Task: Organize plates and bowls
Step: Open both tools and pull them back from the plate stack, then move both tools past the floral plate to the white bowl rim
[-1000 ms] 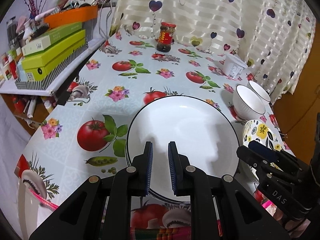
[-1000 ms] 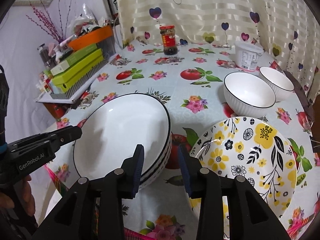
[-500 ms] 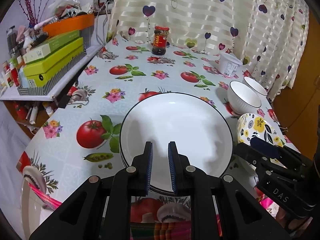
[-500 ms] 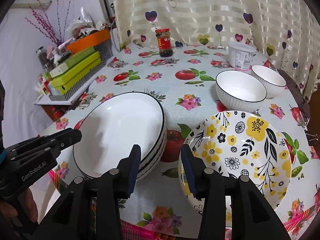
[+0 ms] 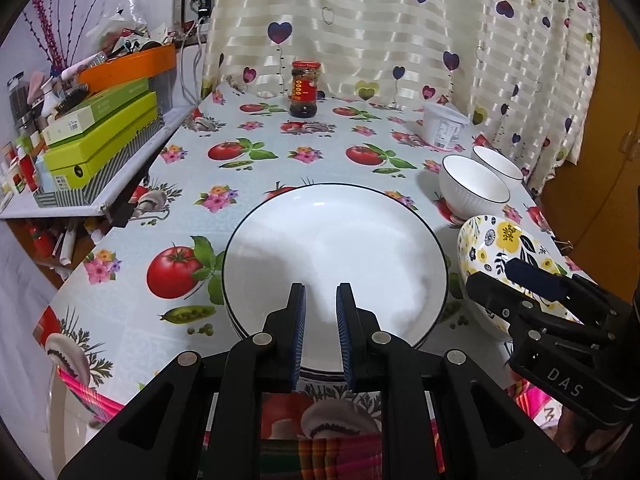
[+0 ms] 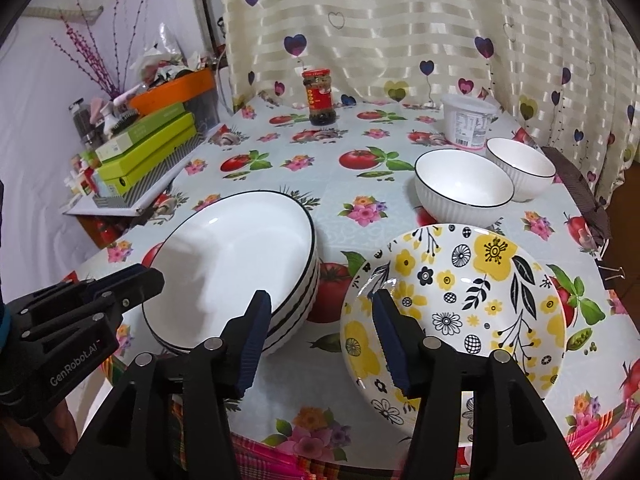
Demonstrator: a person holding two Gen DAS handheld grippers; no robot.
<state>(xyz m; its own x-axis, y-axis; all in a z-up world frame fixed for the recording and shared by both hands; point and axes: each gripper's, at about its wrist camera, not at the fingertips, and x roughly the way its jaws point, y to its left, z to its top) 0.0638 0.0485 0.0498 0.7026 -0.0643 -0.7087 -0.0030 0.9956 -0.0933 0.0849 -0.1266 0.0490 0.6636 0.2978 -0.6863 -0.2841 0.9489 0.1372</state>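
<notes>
A stack of white black-rimmed plates (image 5: 336, 248) sits near the table's front edge; it also shows in the right wrist view (image 6: 236, 264). My left gripper (image 5: 321, 304) hovers over the stack's near rim, jaws narrowly apart and holding nothing. A yellow flowered plate (image 6: 472, 300) lies right of the stack, and it also shows in the left wrist view (image 5: 496, 248). My right gripper (image 6: 320, 320) is open, above the gap between stack and flowered plate. Two white ribbed bowls (image 6: 464, 184) (image 6: 520, 168) stand behind.
A dark sauce jar (image 6: 319, 98) and a white tub (image 6: 468, 126) stand at the back by the curtain. Green boxes (image 5: 100, 136) and an orange tray (image 5: 132, 68) fill a side shelf on the left. The tablecloth edge (image 6: 304, 440) is just below the grippers.
Both grippers have pulled back and up from the dishes. The right gripper has opened wider. The dishes have not moved.
</notes>
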